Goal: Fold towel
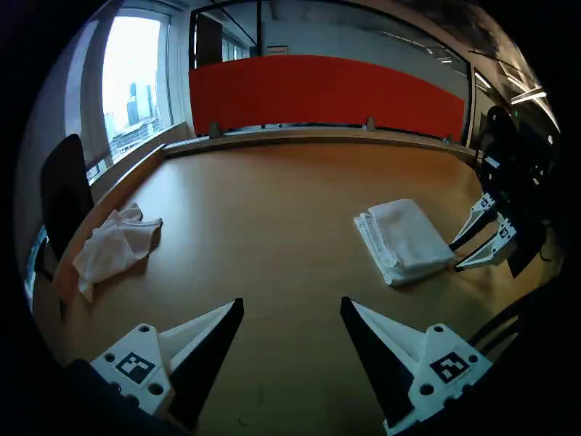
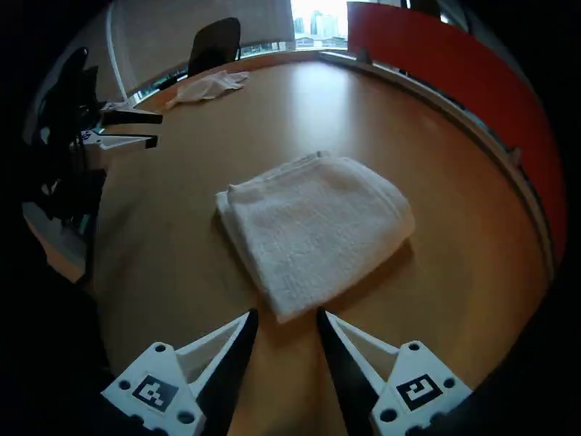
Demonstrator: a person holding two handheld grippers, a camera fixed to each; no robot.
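Note:
A white towel (image 1: 403, 240) (image 2: 316, 221) lies folded into a thick rectangle on the wooden table (image 1: 290, 203) (image 2: 450, 240). My right gripper (image 2: 286, 312) (image 1: 456, 258) is open, its tips just at the towel's near corner, with nothing pinched. My left gripper (image 1: 290, 301) (image 2: 158, 129) is wide open and low over bare table, well away from the folded towel. A second white towel (image 1: 116, 243) (image 2: 207, 87) lies crumpled near the table's edge by the window.
A red partition (image 1: 327, 91) (image 2: 479, 80) runs along the table's far side. A dark chair (image 1: 65, 192) (image 2: 214, 43) stands by the window next to the crumpled towel. Bare wood stretches between the two towels.

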